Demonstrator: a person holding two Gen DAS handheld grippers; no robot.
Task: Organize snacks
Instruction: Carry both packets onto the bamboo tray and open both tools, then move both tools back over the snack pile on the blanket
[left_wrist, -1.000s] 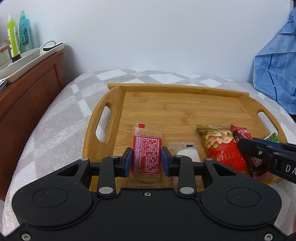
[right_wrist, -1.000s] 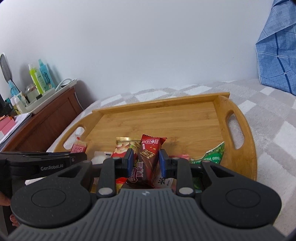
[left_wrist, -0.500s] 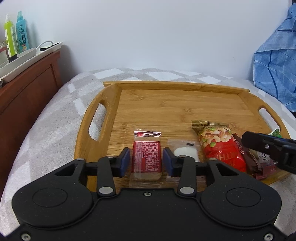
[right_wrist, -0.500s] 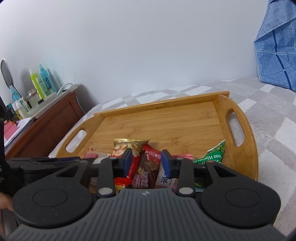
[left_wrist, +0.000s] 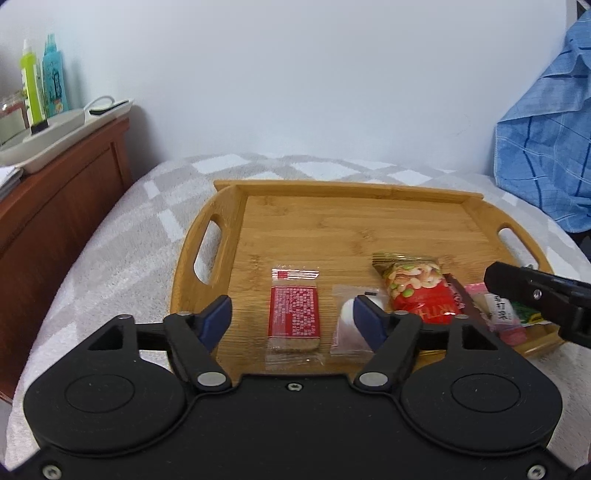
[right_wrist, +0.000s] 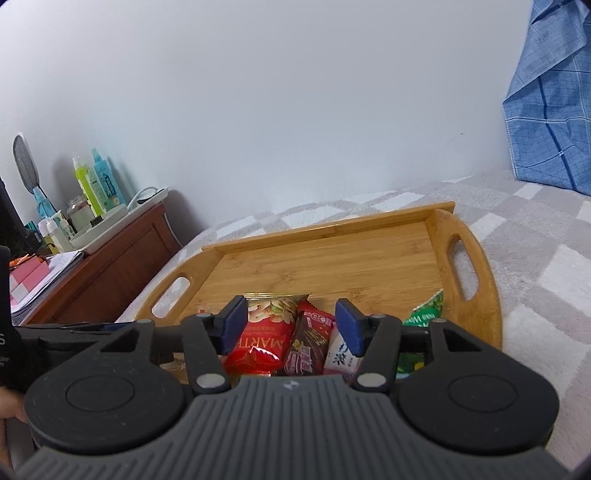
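A bamboo tray (left_wrist: 354, 221) (right_wrist: 332, 266) lies on a checked blanket. Along its near edge sit a red cracker packet (left_wrist: 294, 314), a clear packet with a white sweet (left_wrist: 347, 325), a red nut bag (left_wrist: 417, 288) (right_wrist: 264, 338), a dark red bar (right_wrist: 308, 341), a white-pink packet (right_wrist: 338, 354) and a green packet (right_wrist: 424, 314). My left gripper (left_wrist: 293, 323) is opening, its pads apart from the cracker packet lying flat between them. My right gripper (right_wrist: 291, 328) is opening above the bar, which rests on the tray untouched.
A wooden cabinet (left_wrist: 55, 206) stands left of the bed, carrying a white tray with bottles (left_wrist: 44, 77). Blue checked cloth (left_wrist: 546, 147) hangs at the right by the white wall. The far half of the bamboo tray holds nothing.
Both grippers let go and spread wide: the cracker packet and the dark red bar now lie on the tray. Both hands drew back slightly.
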